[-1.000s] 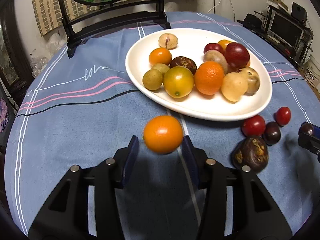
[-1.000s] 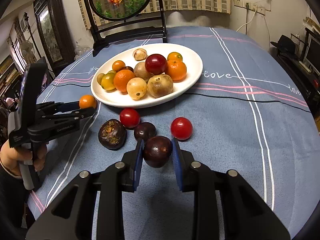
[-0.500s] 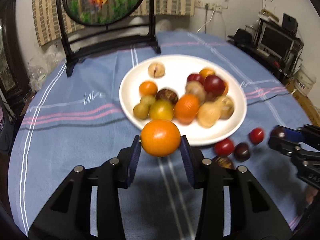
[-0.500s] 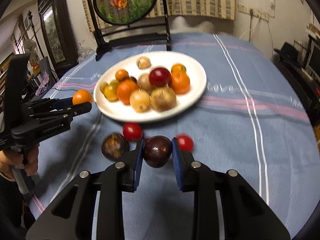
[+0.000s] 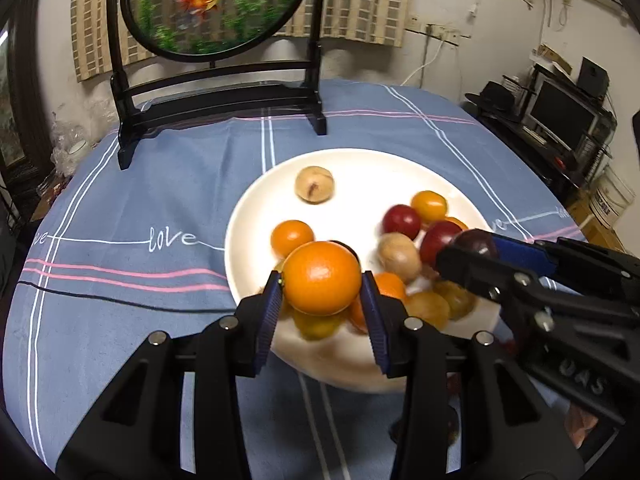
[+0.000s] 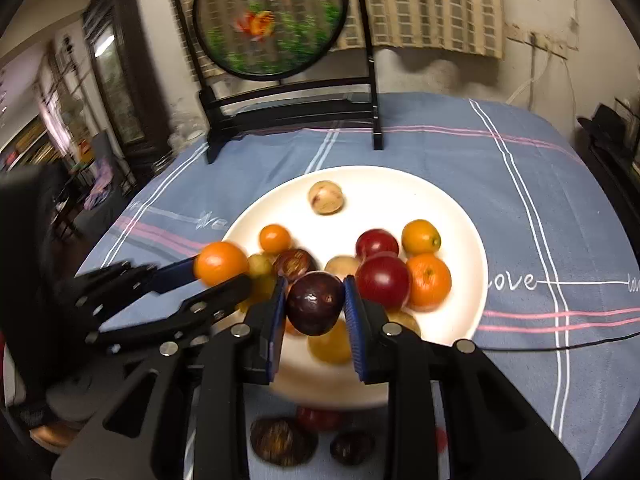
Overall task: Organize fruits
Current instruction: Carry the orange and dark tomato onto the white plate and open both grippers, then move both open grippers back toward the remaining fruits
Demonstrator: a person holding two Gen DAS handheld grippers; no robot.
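Observation:
My left gripper (image 5: 322, 304) is shut on an orange (image 5: 322, 278) and holds it above the near left part of the white plate (image 5: 360, 164). My right gripper (image 6: 315, 312) is shut on a dark purple plum (image 6: 315, 303) and holds it above the plate's (image 6: 440, 192) near side. The plate carries several fruits: oranges, red plums, yellow and tan ones. The right gripper (image 5: 472, 258) shows at the right of the left wrist view, the left gripper (image 6: 224, 276) at the left of the right wrist view. Both hover close together over the plate.
Loose fruits lie on the blue tablecloth in front of the plate: a brown wrinkled one (image 6: 282, 442), a dark one (image 6: 352, 446) and a red one (image 6: 320, 418). A black-framed round screen (image 5: 216, 4) stands at the table's far side. Shelves with electronics (image 5: 560, 112) stand right.
Both grippers have lifted and moved forward with their fruits, from above the cloth to above the plate. They have drawn closer together.

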